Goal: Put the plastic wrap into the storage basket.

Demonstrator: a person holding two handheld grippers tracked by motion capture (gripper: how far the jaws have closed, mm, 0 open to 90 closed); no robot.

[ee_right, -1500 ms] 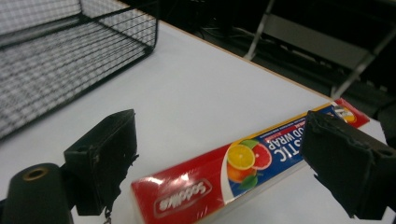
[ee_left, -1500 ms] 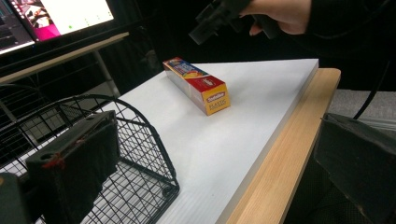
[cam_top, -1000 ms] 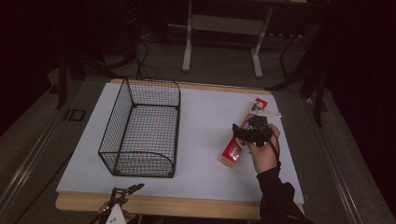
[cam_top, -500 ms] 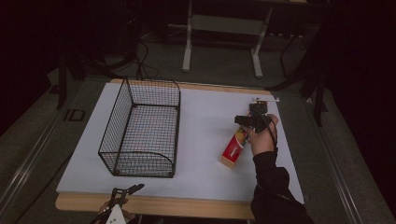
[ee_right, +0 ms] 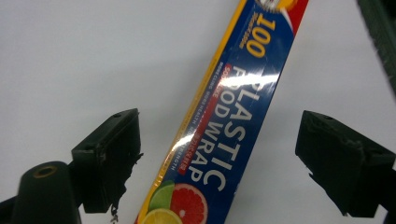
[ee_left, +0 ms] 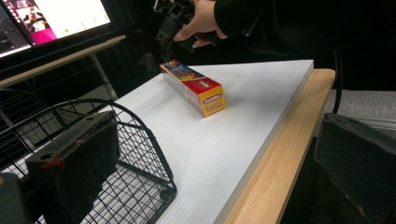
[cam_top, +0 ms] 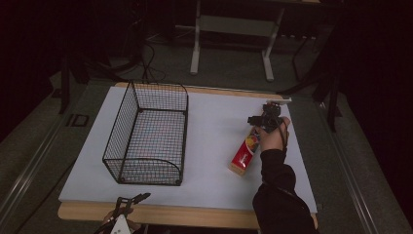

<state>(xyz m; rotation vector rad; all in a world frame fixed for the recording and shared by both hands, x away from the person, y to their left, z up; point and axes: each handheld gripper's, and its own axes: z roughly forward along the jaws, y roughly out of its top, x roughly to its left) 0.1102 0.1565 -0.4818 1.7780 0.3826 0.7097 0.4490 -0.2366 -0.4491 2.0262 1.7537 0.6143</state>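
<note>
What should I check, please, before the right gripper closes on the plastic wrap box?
1. Right gripper jaws open: ok, wide apart.
2. Plastic wrap box between the jaws: ok, one jaw on each side, neither touching it.
3. Box lying flat on the white table: ok.
4. Jaws squared to the box's long sides: not ok, the box runs at a slant between them.
5. Wire basket empty and upright: ok.
6. Left gripper away from the box: ok, at the table's near edge, jaws open.
</note>
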